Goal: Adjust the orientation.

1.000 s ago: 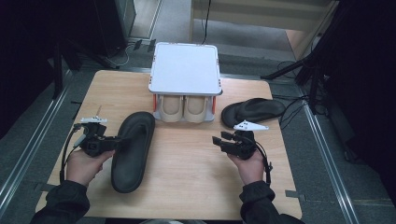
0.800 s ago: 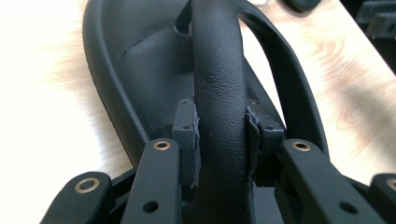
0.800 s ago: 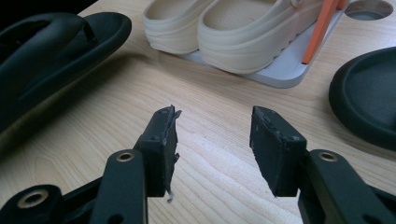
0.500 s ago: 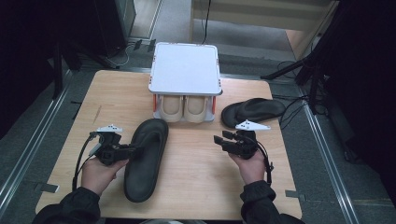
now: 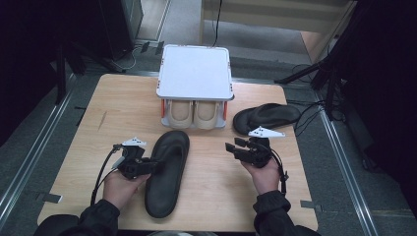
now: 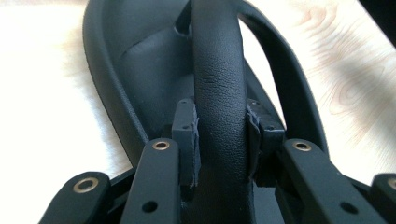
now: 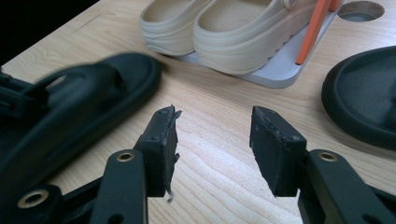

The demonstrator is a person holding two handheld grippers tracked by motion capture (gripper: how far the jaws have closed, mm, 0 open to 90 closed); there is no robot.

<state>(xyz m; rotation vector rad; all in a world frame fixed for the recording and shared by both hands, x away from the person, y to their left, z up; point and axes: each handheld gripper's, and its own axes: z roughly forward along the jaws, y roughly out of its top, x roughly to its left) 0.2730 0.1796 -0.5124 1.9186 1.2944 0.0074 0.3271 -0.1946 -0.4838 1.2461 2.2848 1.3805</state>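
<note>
In the high view the left gripper (image 5: 150, 166) holds the black sandal (image 5: 167, 172) near the tabletop's (image 5: 123, 108) front edge, in the left gripper view its pads (image 6: 186, 133) clamp the sandal's strap (image 6: 219, 93), and in the right gripper view the right gripper (image 7: 212, 140) gapes wide over bare wood.

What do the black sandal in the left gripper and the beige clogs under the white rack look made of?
Black sandal: probably leather or faux leather, matte, since its strap shows fine grain and creases where the left gripper clamps it. Beige clogs: likely moulded foam or rubber, smooth and matte, one-piece with ribbed thick soles. White rack: seemingly plastic, with a flat, even surface.
</note>
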